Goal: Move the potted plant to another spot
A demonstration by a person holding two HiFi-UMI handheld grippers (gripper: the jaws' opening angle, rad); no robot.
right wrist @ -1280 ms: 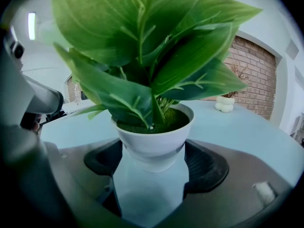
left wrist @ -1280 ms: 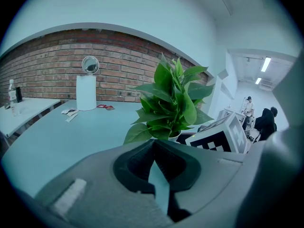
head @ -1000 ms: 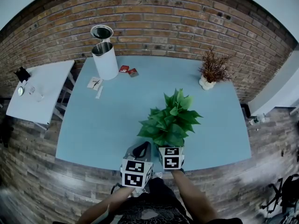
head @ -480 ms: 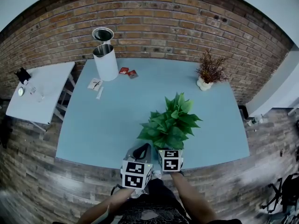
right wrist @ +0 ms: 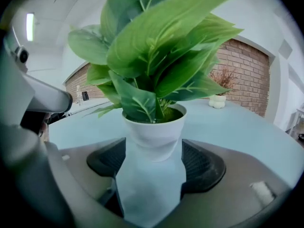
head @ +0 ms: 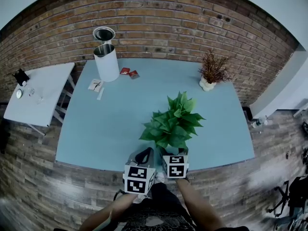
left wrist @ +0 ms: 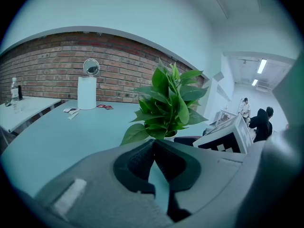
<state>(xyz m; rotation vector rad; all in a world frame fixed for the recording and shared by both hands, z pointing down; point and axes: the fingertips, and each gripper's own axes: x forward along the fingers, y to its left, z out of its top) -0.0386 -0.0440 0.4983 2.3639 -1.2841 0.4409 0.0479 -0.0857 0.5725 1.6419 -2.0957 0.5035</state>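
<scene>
The potted plant [head: 173, 121], with broad green leaves in a small white pot [right wrist: 154, 134], stands on the blue table [head: 96, 129] near its front edge. My right gripper [head: 175, 153] reaches in from the front. The pot sits between its jaw tips [right wrist: 154, 144] and the jaws are closing on it, with the pads close beside the pot's sides. My left gripper [head: 146, 154] hovers just left of it at the table edge, jaws shut and nothing in them [left wrist: 153, 144]. From that gripper the plant [left wrist: 166, 103] stands ahead and slightly right.
A white cylindrical bin [head: 107, 61] stands at the back left with a round lid [head: 104, 33] behind it. Red packets [head: 129, 72] and papers [head: 95, 84] lie near it. A dried plant in a white pot [head: 211, 71] is at the back right. A white side table [head: 38, 93] stands left.
My right gripper has edged slightly forward around the pot. The plant and my left gripper have stayed where they were.
</scene>
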